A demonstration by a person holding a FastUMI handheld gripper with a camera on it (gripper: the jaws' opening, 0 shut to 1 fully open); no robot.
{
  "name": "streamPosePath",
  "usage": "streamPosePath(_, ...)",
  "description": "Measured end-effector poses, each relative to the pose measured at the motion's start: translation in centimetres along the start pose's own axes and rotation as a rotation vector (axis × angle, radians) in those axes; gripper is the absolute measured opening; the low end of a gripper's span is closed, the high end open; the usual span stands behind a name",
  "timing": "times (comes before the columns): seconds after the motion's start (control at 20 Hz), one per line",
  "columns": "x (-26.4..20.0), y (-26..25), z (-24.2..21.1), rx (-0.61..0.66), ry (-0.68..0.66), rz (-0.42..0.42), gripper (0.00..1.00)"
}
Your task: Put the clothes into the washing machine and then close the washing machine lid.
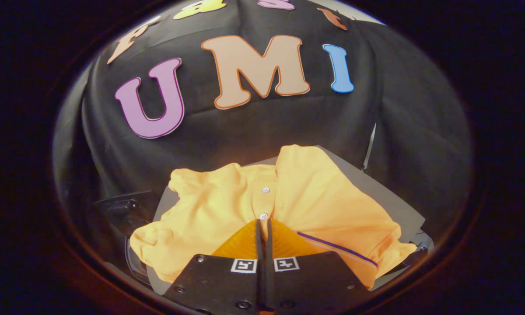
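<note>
Backdrop: black cloth wall (262, 127) hung behind everything, creased and draped, filling the whole far side of the booth.

Surface: grey flat board (376, 192) sat under the shirt, its edge poking out on the right and at the far side. Honestly couldn't tell if that was a lid or just a tabletop.

Shirt: orange polo shirt (319, 192) lay spread out on that grey board, just ahead of the fingers and reaching back toward the wall. Pretty rumpled, not folded neatly.

Placket: button strip (265, 202) ran down the middle of the shirt with two white buttons showing, the nearer one right at the fingertips.

Sleeves: one sleeve bunched up on the left near the board's edge, the other flopped off to the right with a thin purple stripe (337, 248) along its hem.

Gripper: gripper (263, 227) had its two orange fingers (238, 245) pressed together, basically no gap between the tips. Tips sat right at the lower end of the placket, touching or just over the fabric. Didn't look like any cloth was pinched between them, so closed on nothing as far as I could see.

Left side: dark glossy object (122, 210) sat beside the board on the left, below the wall, too dim to make out what it was.

Right side: thin pale pole (369, 148) stood against the cloth past the board's far corner.
</note>
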State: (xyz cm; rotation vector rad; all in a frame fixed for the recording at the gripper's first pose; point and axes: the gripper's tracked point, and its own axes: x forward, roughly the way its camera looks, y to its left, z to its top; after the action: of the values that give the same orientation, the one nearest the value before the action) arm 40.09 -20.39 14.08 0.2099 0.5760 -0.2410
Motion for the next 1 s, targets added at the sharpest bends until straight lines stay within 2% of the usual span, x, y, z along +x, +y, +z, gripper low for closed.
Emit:
streamPosePath(0.45,-3.8,12.0,3.0,-0.049,-0.056,0.205,0.00)
streamPosePath(0.7,-5.1,19.8,4.7,-0.050,-0.064,0.310,0.00)
streamPosePath(0.8,-6.0,23.6,5.8,-0.014,-0.073,0.381,0.00)
streamPosePath(0.85,-6.2,25.2,5.9,-0.025,-0.062,0.396,0.00)
streamPosePath(0.9,-6.5,25.8,5.4,-0.100,-0.047,0.395,0.00)
streamPosePath(1.0,-5.9,23.4,5.1,-0.239,-0.068,0.309,0.00)
